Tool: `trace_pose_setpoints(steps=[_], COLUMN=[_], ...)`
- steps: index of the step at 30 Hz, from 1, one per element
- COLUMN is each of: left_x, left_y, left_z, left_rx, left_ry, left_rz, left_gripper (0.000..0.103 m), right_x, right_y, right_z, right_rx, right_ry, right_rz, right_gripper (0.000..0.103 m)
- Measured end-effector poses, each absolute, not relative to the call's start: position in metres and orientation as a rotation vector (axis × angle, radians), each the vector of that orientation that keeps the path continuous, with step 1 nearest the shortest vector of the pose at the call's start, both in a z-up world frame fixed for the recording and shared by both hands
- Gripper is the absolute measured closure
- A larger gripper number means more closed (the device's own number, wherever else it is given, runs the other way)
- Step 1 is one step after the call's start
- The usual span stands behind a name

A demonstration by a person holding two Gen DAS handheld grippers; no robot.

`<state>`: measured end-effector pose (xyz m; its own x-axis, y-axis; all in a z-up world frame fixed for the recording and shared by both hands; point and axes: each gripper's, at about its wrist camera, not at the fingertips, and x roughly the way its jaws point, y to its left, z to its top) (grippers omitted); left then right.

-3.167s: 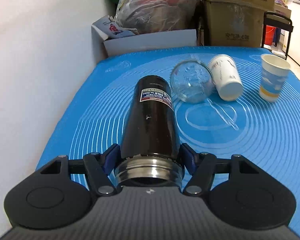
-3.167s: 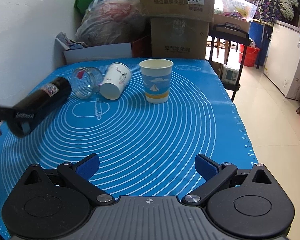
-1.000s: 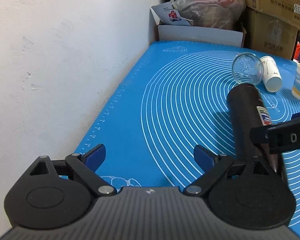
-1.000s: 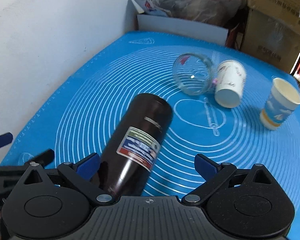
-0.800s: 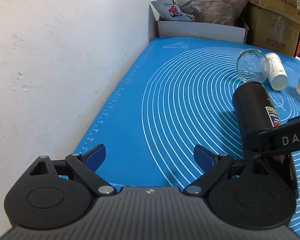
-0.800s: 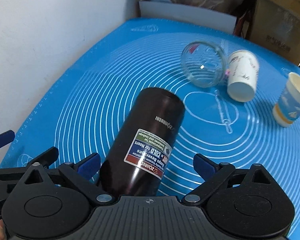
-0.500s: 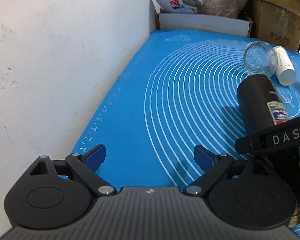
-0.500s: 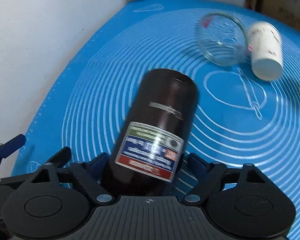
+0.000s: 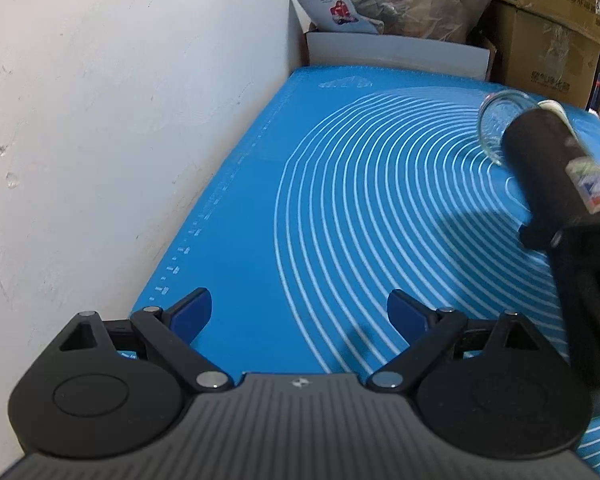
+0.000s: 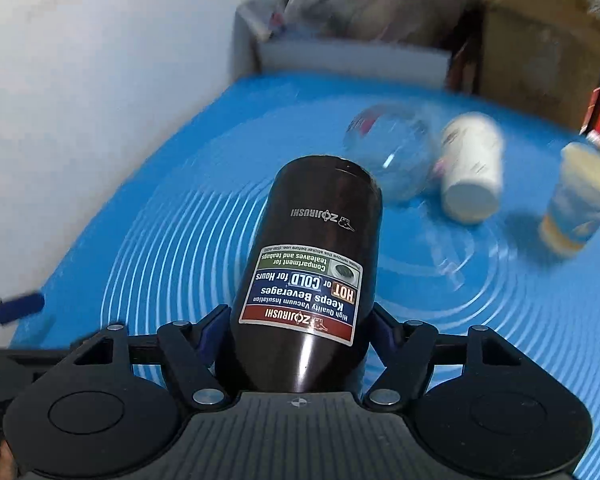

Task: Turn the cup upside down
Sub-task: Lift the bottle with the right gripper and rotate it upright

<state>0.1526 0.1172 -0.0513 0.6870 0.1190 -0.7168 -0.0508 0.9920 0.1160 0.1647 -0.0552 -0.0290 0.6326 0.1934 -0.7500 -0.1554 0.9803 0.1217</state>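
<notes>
My right gripper (image 10: 298,332) is shut on the dark brown Zojirushi flask (image 10: 320,248) and holds it off the blue mat, its closed base end pointing away from me and its label upside down. The flask also shows at the right edge of the left wrist view (image 9: 552,168), tilted in the air with the right gripper's black body below it. My left gripper (image 9: 299,312) is open and empty, low over the mat's left side near the white wall.
A glass jar (image 10: 388,152) and a white paper cup (image 10: 472,168) lie on their sides at the back of the mat (image 9: 340,184). A blue-printed paper cup (image 10: 580,204) stands upright at the right. Boxes and bags (image 9: 420,4) are stacked behind.
My left gripper let go of the flask and drew away to the left. My right gripper closed on the flask and lifted it off the mat, tilting its far end up.
</notes>
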Motion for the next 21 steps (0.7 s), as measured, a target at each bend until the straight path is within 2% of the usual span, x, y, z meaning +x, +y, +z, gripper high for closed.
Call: trace_pose_setpoints(steps=[9, 16, 21], left_x=[0.153, 0.158, 0.158], left_y=[0.108, 0.107, 0.105], left_z=[-0.042, -0.045, -0.045], left_rx=[0.048, 0.027, 0.021], left_ry=[0.768, 0.772, 0.766], left_rz=[0.063, 0.054, 0.044], left_gripper=[0.009, 0.009, 0.009], right_x=[0.144, 0.125, 0.124], right_y=[-0.073, -0.078, -0.091], right_z=[-0.004, -0.023, -0.041], right_rx=[0.004, -0.062, -0.055], right_ry=[0.562, 0.317, 0.253], right_rz=[0.089, 0.011, -0.042], right_gripper=[0.034, 0.034, 0.034])
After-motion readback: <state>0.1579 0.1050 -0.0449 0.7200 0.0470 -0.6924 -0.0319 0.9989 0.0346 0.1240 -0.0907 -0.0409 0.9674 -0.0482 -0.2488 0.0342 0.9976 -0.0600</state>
